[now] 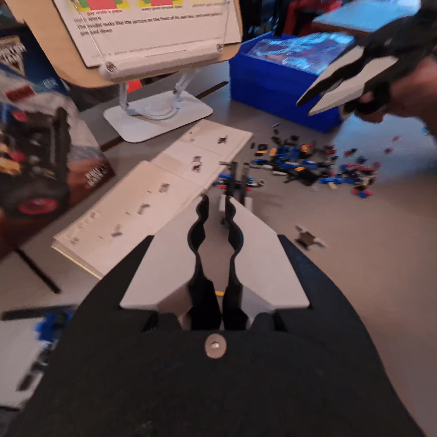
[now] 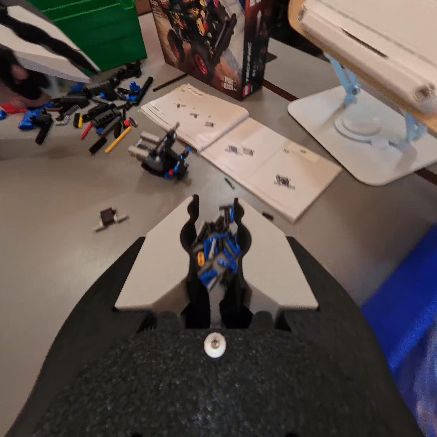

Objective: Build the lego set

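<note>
Blue bin [image 1: 279, 94]: stands on the grey surface [image 1: 354, 272] behind the partly built model [image 1: 234, 179]; it holds a crinkled clear bag [image 1: 302, 50], contents not discernible. Green bin [image 2: 99, 30]: seen only in the right wrist view, behind the loose pieces [image 2: 94, 113]; its interior is hidden.

Partly built model: rests on the surface just beside the open instruction booklet [image 2: 238, 146], untouched by either gripper. A small dark sub-piece [image 2: 108, 218] lies alone, nearer the cameras than the model. The set's box [image 2: 212, 45] stands upright behind the booklet.

Left gripper [image 1: 216, 201]: jaws narrowly parted, empty, tips pointing toward the model. Right gripper [image 2: 216, 201]: jaws parted moderately, empty; a heap of small blue and black pins [image 2: 217, 250] lies on the surface beneath the gap, nothing clamped.

Only the left wrist view shows the printed sheet on the white stand [image 1: 153, 115]; the right wrist view shows that stand's board edge-on. Both frames are motion-blurred.
</note>
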`<state>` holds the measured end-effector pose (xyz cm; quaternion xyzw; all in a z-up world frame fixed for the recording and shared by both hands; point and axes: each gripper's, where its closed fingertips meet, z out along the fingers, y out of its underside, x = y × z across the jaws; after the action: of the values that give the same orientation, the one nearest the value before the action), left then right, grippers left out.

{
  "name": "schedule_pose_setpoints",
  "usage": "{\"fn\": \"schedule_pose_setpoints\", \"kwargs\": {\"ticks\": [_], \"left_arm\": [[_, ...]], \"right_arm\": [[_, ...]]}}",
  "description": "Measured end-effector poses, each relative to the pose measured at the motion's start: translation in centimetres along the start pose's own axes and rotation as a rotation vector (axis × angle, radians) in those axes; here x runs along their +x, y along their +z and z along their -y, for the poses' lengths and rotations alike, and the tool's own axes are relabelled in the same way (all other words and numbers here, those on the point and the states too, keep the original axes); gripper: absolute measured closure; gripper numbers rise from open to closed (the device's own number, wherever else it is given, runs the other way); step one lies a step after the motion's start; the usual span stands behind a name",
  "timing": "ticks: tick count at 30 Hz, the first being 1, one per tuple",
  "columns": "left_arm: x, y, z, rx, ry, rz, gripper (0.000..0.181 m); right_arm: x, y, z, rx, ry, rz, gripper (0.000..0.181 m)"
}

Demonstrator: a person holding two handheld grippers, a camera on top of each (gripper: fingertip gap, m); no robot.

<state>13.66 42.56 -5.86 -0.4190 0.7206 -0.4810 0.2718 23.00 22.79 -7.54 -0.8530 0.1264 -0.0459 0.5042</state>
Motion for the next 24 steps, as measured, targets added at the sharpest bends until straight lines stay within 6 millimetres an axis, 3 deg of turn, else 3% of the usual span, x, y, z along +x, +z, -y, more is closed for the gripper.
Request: {"fn": "schedule_pose_setpoints", "kwargs": {"ticks": [1,3,5,11,16,19,24], "left_arm": [[1.1,-1.0,-0.7,0.027,-0.063,-0.024,0.168],[2.0,-2.7,-2.1,0.094,-0.175,-0.019,0.167],[1.7,-4.4,-3.5,0.169,-0.258,0.047,0.166],[1.2,-8.4,-5.8,0.291,-0.333,0.196,0.167],[2.0,-8.7,-5.8,0.308,-0.248,0.23,0.167],[2.4,-7.7,-6.1,0.263,-0.246,0.194,0.167],[3.1,-7.3,-6.0,0.255,-0.226,0.154,0.167]], "right_arm": [[-0.1,-1.1,-1.2,0.008,0.003,-0.041,0.153],[-0.5,-2.9,-3.3,0.022,-0.013,-0.12,0.153],[-1.0,-4.2,-4.7,0.052,-0.005,-0.183,0.153],[-2.1,-6.0,-7.3,0.099,0.068,-0.286,0.154],[-1.0,-5.5,-9.4,-0.057,-0.031,-0.368,0.156],[-1.9,-3.5,-10.1,-0.133,0.019,-0.284,0.157],[-0.1,-1.5,-10.1,-0.205,0.038,-0.28,0.168]]}}
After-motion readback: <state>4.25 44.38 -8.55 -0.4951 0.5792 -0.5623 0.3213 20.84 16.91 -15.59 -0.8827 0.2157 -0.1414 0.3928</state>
